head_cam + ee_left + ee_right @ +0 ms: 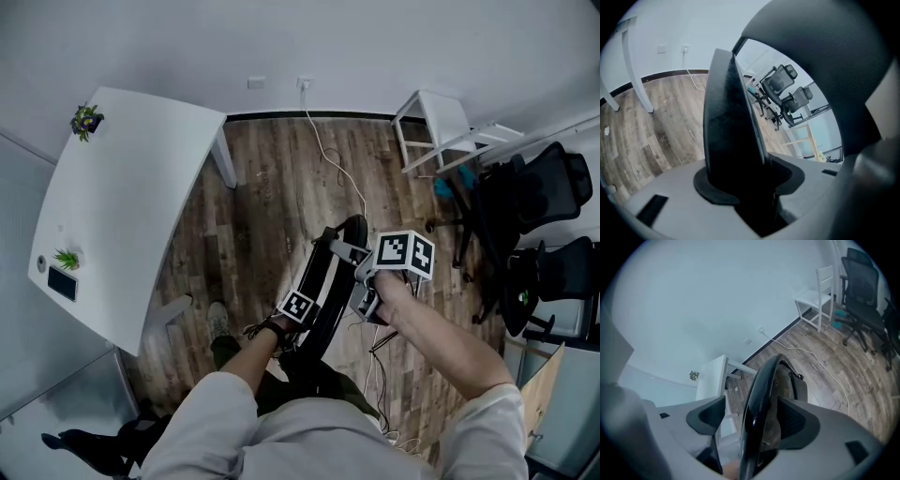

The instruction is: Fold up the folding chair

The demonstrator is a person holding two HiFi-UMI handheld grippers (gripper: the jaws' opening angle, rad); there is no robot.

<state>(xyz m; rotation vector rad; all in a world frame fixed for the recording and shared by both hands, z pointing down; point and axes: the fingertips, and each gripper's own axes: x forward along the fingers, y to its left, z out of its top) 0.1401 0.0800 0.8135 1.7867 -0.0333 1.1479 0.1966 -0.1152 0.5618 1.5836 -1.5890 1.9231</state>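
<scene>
Reaching out from the bottom of the head view, the person's two arms meet at the folding chair (330,281), which stands edge-on at the centre of the frame, its black panels lying close together, so the fold looks nearly or fully made. The left gripper (314,321) sits low on the chair's left side. In the left gripper view its jaws are clamped on a dark panel of the chair that fills the middle of that picture. The right gripper (349,255) is higher, at the chair's top right. In the right gripper view the chair's curved black tube runs up between the jaws, but a gap shows beside the left pad, so the jaws stand apart and grip nothing. The chair's weight therefore seems to rest on the left clamp alone. If that panel slides through the pads, the chair could swing, drop onto the wooden floor (272,187), or fall open again. It could also pinch against the loose right jaws as it tips. Further off, a white cable (328,150) trails across the boards toward the wall. A white table (122,206) fills the left, while a white chair (436,122) and black office chairs (548,187) crowd the upper right.
</scene>
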